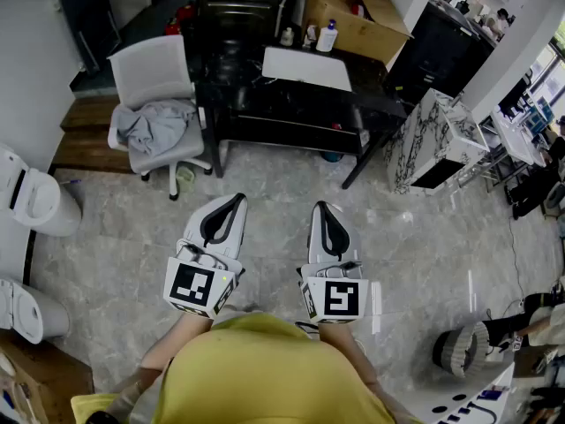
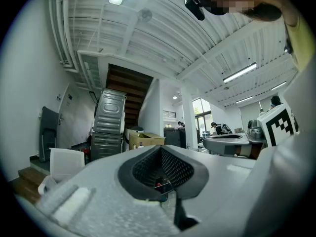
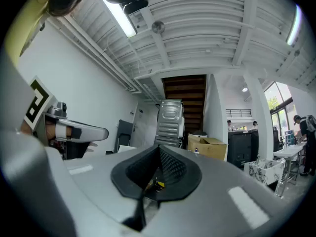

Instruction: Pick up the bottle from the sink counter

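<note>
Both the left gripper (image 1: 235, 201) and right gripper (image 1: 320, 208) have jaws closed, empty; unopened, they could topple the distant bottle (image 1: 327, 36).

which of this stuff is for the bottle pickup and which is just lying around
For the job: left hand-held gripper, right hand-held gripper, both shut, empty; perhaps the white bottle.
Lying about: office chair, cardboard box, toilet.

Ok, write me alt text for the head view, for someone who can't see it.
Seen from above, a person in a yellow top holds the left claw and right claw side by side over a grey stone floor, both shut and empty. Beyond stand a black desk, a cardboard box and a white chair draped with grey cloth.
</note>
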The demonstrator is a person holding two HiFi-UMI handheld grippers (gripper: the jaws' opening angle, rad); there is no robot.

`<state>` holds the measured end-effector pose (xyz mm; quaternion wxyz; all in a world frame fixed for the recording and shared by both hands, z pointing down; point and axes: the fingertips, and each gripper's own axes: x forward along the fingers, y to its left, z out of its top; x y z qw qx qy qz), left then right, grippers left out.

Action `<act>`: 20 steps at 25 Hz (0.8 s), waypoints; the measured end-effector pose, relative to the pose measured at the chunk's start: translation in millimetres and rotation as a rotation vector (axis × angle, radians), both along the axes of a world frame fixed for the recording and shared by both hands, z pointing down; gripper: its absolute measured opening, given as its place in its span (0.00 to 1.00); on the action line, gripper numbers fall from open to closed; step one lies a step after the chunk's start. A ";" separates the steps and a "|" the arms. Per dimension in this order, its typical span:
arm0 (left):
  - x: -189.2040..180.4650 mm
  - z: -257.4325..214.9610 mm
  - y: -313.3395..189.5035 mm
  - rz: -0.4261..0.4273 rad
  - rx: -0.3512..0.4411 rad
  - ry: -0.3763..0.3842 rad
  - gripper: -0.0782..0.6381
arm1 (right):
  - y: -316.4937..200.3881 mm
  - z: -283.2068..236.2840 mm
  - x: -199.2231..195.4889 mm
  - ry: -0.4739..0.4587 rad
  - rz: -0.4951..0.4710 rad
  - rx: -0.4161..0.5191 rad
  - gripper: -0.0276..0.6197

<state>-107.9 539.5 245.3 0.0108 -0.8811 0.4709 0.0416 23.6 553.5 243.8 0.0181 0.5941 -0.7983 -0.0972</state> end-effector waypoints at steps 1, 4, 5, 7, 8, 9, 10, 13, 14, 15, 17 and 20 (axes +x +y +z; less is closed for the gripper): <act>2.5 0.9 -1.2 -0.001 -0.003 0.001 0.11 | -2.0 0.9 2.2 -0.004 -0.001 0.000 0.04; 9.5 2.7 -3.7 -0.004 -0.006 0.003 0.11 | -6.5 4.4 7.1 -0.019 -0.012 -0.001 0.04; 11.4 4.2 -4.5 -0.005 -0.006 0.002 0.11 | -7.7 6.2 8.0 -0.031 -0.020 -0.003 0.04; 13.8 9.9 -7.9 -0.001 -0.018 0.000 0.11 | -10.5 9.8 9.6 -0.061 -0.032 -0.008 0.04; 14.5 12.9 -10.4 0.003 -0.028 -0.001 0.11 | -12.2 11.1 10.1 -0.071 -0.034 -0.009 0.04; 14.8 15.3 -13.5 0.006 -0.035 -0.003 0.11 | -14.5 12.4 10.4 -0.075 -0.036 -0.011 0.04; 15.0 17.6 -17.6 0.009 -0.037 -0.004 0.11 | -17.8 13.7 10.4 -0.072 -0.037 -0.011 0.04; 15.9 23.9 -36.5 0.015 -0.039 -0.003 0.11 | -34.9 19.3 11.0 -0.056 -0.034 -0.014 0.04; 16.2 25.4 -44.4 0.016 -0.043 0.000 0.11 | -42.5 22.0 11.1 -0.054 -0.033 -0.017 0.04; 16.1 26.6 -52.8 0.017 -0.045 0.003 0.11 | -50.7 24.7 10.8 -0.051 -0.032 -0.021 0.04; 14.4 30.7 -71.8 0.019 -0.039 0.009 0.11 | -69.3 29.8 8.2 -0.043 -0.034 -0.024 0.04; 12.2 37.3 -109.9 0.032 -0.030 0.012 0.12 | -107.1 38.0 4.8 -0.036 -0.029 -0.026 0.04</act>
